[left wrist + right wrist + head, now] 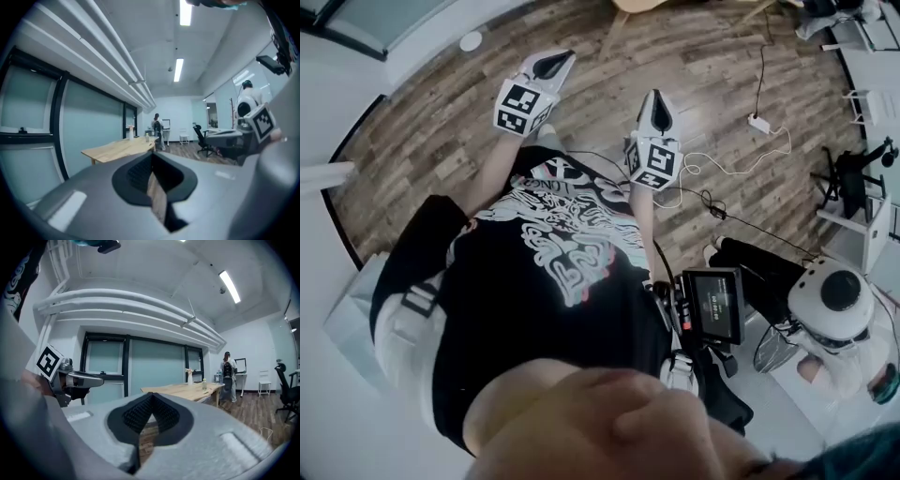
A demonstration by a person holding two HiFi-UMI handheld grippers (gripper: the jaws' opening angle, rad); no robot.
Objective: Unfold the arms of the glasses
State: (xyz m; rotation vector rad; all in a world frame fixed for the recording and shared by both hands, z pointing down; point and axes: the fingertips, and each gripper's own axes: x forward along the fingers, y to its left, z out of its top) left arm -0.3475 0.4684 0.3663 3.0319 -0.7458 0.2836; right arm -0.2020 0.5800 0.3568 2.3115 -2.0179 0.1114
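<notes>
Head view. Left gripper (551,64) and right gripper (657,117): both held out in front of the person's chest, level with each other, above bare wood floor (441,131). Neither one is reaching for anything, so this is probably a waiting pose, with the task not under way. Glasses: not in view. A cable (741,141) trails over the floor, and a small screen (712,305) hangs at the person's side.

Left gripper view. The jaws are closed tip to tip with nothing between them. They aim across the room at a wooden table (119,147) well off. The right gripper's marker cube shows at the right edge. Glasses: none seen.

Right gripper view. The jaws are closed and empty, and only floor shows through the slit below the pads. They aim at the same table, far away. The left gripper shows at the left edge. Glasses: absent here too, so their position relative to either gripper cannot be told.
</notes>
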